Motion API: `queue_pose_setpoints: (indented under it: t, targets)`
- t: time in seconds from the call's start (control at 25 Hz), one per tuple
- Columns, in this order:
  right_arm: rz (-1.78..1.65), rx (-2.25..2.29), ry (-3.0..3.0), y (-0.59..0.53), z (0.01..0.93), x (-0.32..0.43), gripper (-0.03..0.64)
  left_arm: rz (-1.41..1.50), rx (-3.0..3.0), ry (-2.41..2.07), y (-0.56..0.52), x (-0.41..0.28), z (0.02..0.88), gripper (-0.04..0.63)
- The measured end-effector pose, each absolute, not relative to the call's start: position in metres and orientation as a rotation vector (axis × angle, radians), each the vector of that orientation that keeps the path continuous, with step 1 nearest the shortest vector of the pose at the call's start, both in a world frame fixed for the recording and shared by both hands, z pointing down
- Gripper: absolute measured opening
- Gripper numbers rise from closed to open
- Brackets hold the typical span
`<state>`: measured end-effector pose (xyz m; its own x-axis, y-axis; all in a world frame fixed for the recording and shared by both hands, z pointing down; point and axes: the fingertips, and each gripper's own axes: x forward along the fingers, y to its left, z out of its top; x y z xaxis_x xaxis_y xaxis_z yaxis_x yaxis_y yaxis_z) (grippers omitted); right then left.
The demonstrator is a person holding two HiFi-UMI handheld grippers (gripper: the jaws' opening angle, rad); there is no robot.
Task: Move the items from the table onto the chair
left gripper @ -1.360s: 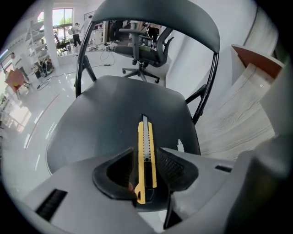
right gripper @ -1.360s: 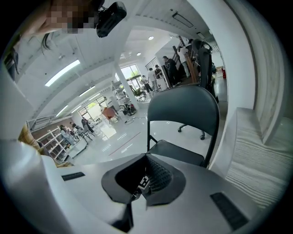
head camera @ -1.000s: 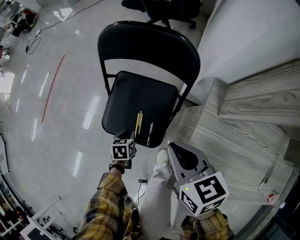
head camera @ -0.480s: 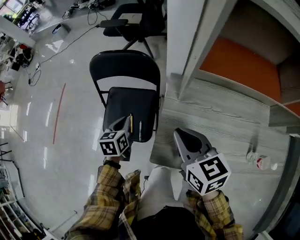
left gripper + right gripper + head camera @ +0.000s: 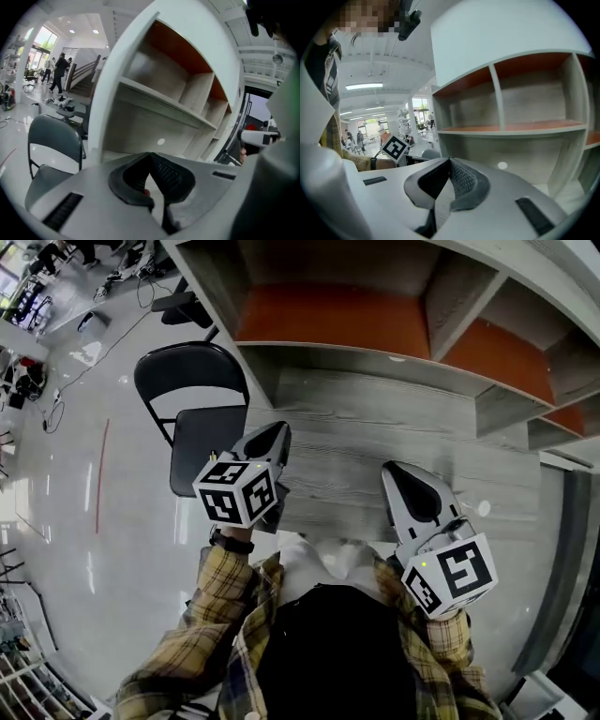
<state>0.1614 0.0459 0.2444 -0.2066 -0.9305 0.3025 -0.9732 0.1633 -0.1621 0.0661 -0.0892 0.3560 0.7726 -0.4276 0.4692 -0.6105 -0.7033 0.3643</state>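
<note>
The black folding chair [image 5: 192, 399] stands on the floor left of the grey wooden table [image 5: 375, 427]; its backrest also shows in the left gripper view [image 5: 51, 140]. My left gripper [image 5: 278, 430] hovers over the table's left end, next to the chair, shut with nothing between the jaws [image 5: 150, 154]. My right gripper [image 5: 394, 468] is over the table's front middle, also shut and empty [image 5: 450, 160]. The left gripper's marker cube hides part of the chair seat [image 5: 192, 451], and no pens show there. I see no loose item on the visible tabletop.
Open shelves with orange back panels [image 5: 328, 320] rise from the table's far side. A small white round spot [image 5: 502, 165] marks the table's back panel. An office chair [image 5: 178, 306] and cables lie on the shiny floor [image 5: 84, 549] beyond the folding chair. People stand far off [image 5: 58, 75].
Both grippers rose from over the chair seat and swung right to the table. The two pens seen lying on the seat are now out of sight, and the shelves came into view.
</note>
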Motion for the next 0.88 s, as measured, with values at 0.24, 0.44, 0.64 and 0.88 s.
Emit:
queue_pose_setpoints:
  t: [0.24,0.44,0.64,0.88]
  targets:
    - [0.439,2.125,-2.169,0.129,0.218,0.264,0.017,0.470,2.564,-0.480,0.012,0.199,0.338,0.005]
    - [0.502,2.278,-2.064,0.187,0.221,0.330,0.017,0.592,2.594,-0.207,0.104,0.279,0.360,0.005]
    - [0.603,2.362,-1.976,0.225,0.244,0.366,0.017,0.733,2.643,-0.027,0.165,0.316,0.388,0.008]
    - [0.677,2.433,-1.911,0.253,0.259,0.386,0.017,0.760,2.733,0.091,0.195,0.327,0.406,0.173]
